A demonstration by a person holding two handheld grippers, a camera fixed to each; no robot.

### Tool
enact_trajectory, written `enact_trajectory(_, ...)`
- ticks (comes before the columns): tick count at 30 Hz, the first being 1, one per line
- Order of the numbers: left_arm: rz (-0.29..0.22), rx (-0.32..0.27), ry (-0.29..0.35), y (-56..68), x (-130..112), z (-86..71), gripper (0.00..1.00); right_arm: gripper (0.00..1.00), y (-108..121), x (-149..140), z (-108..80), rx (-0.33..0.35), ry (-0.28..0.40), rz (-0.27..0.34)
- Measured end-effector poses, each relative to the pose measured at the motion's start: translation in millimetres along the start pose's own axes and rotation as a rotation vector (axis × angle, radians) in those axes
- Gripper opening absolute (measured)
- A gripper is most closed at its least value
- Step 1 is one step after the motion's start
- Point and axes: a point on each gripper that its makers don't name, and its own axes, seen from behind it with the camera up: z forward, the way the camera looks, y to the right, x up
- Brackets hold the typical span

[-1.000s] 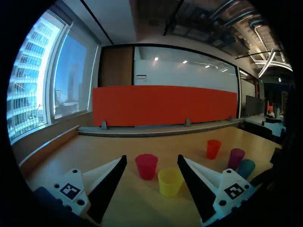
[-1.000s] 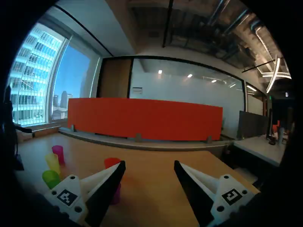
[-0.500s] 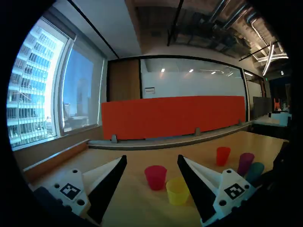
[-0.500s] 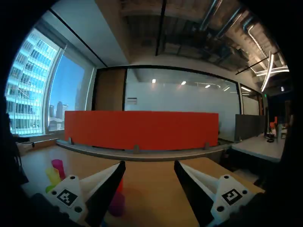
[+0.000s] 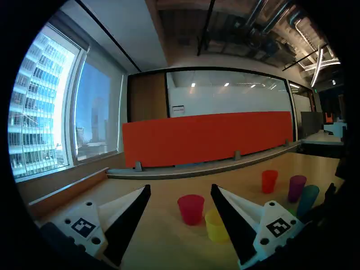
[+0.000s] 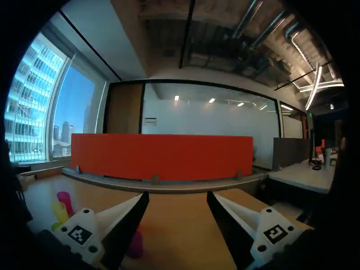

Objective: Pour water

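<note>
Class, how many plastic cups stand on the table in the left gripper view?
5: red cup and yellow cup between the tongs; orange cup, purple cup, teal cup farther right. More may be hidden.

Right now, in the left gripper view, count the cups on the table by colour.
Red cup: 1
Yellow cup: 1
Orange cup: 1
Purple cup: 1
Teal cup: 1
Total: 5
</note>
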Motion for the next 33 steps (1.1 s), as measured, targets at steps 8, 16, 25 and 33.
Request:
enact_trajectory(8,-0.019,0.016,-0.007,-15.1,-19.5,2.9,1.0,0.99,-1.4,-8.2,3.1,-0.006,-0.01,0.008)
enact_trajectory(16,-0.033,0.03,-0.007,-26.3,-34.1,4.0,1.0,0.99,2.1,-11.1,6.4,-0.023,-0.01,0.014)
enact_trajectory(25,-0.035,0.046,-0.02,-36.1,-50.0,3.0,1.0,0.99,6.4,-17.4,4.3,-0.035,-0.026,0.015)
enact_trajectory(33,-0.025,0.052,-0.038,-37.2,-63.9,2.8,1.0,0.99,5.9,-18.3,0.8,-0.035,-0.032,0.002)
